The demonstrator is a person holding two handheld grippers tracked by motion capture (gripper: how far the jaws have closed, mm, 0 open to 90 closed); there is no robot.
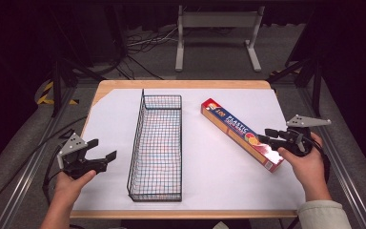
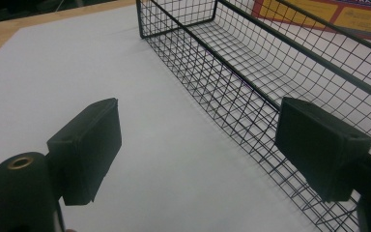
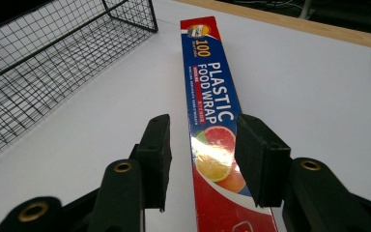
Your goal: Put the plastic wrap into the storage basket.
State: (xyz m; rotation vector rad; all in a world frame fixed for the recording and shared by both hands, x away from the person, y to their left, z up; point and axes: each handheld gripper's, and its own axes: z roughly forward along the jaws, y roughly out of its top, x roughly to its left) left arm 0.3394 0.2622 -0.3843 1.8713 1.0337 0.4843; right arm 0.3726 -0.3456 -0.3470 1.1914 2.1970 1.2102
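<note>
A wooden worktop (image 1: 181, 84) carries a large white paper sheet (image 1: 219, 167) that covers nearly all of it, with bare wood showing along the far edge and cut across the 10 o'clock corner. Around it lies grey carpet, with metal rails running down both sides, black tripod legs at 10 and 2 o'clock, and at 12 o'clock a white stand (image 1: 218, 36) among loose cables against a dark background.

A long black wire basket (image 1: 157, 148) sits lengthwise at the sheet's centre, empty. At 3 o'clock from it, well apart, a plastic food wrap box (image 1: 240, 132) lies flat and diagonal, its far end toward 12 o'clock.

The left tongs (image 1: 102, 156) are at 8 o'clock, spread wide with nothing between them, pointing toward the basket's near side. The right tongs (image 1: 263, 137) are at 4 o'clock, released, their jaws straddling the box's near end; whether they touch it cannot be told.
</note>
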